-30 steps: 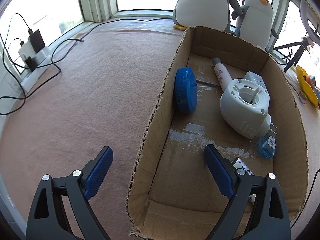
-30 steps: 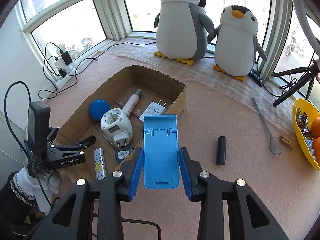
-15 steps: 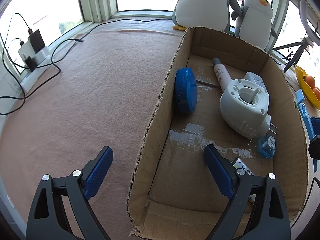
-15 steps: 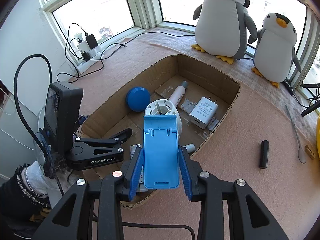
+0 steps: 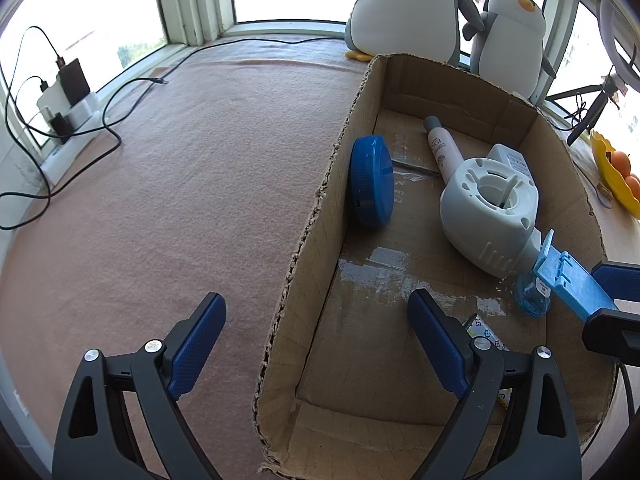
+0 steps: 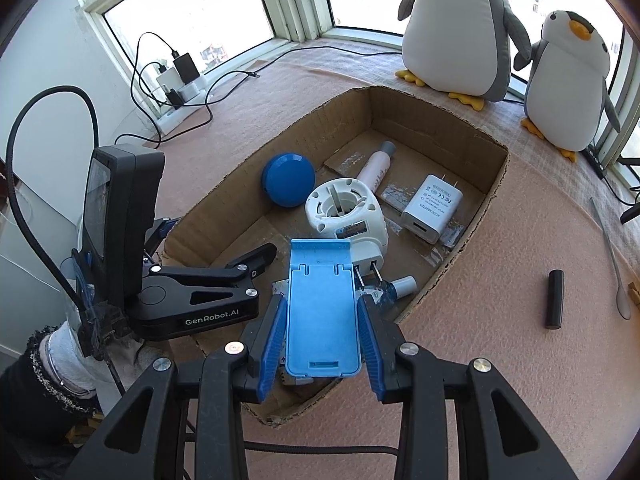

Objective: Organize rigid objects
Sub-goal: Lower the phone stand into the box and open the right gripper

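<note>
**Blue stand arrives over the box**

At the left, the left gripper sits with its jaws wide, straddling the left wall of the cardboard box, one finger outside on the pink cloth and one inside; nothing is pinched between them. It has not shifted over the last second.

Inside the box lie the blue round lid against the left wall, the white plug-in device near the middle, a pink tube and a white charger toward the far right corner.

At the right, the right gripper clamps the blue folding stand by its two long edges. A second ago it hung over the cloth right of the box; now it is above the box's near end, and its tip shows in the left view. Release looks close. A black cylinder and a spoon wait on the cloth.
</note>
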{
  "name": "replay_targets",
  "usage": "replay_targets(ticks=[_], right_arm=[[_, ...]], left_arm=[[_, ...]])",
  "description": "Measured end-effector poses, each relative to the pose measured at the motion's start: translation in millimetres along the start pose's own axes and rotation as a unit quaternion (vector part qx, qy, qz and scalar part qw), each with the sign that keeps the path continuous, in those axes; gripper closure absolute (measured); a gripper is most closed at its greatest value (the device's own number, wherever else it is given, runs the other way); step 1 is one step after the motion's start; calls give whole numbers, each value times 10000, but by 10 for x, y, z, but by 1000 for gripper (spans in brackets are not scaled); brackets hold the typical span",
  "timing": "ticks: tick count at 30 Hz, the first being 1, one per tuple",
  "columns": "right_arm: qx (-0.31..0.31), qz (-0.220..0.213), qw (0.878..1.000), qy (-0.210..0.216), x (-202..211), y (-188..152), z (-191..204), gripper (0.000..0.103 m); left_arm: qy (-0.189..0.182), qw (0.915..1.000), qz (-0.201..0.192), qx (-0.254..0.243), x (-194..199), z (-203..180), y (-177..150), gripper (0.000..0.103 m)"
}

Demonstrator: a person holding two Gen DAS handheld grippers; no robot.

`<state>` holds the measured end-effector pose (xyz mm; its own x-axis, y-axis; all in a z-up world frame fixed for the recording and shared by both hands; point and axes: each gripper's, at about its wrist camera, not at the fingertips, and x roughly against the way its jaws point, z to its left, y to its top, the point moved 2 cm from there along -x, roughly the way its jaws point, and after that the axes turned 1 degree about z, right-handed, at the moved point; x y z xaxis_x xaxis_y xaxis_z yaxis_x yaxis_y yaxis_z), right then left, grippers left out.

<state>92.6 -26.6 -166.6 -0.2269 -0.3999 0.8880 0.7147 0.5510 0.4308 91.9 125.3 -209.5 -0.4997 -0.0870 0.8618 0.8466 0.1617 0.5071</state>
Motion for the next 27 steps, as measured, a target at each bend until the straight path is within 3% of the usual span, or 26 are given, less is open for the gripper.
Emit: replay_targets(ticks=[16, 27], right_arm=[[28, -73, 10000, 22, 56, -21, 33, 66], [-237, -297, 9992, -87, 251, -45, -221, 65]], left_arm=[[0, 10000, -5, -5, -1, -6, 0, 9], [1, 10000, -7, -7, -3, -7, -1, 9]])
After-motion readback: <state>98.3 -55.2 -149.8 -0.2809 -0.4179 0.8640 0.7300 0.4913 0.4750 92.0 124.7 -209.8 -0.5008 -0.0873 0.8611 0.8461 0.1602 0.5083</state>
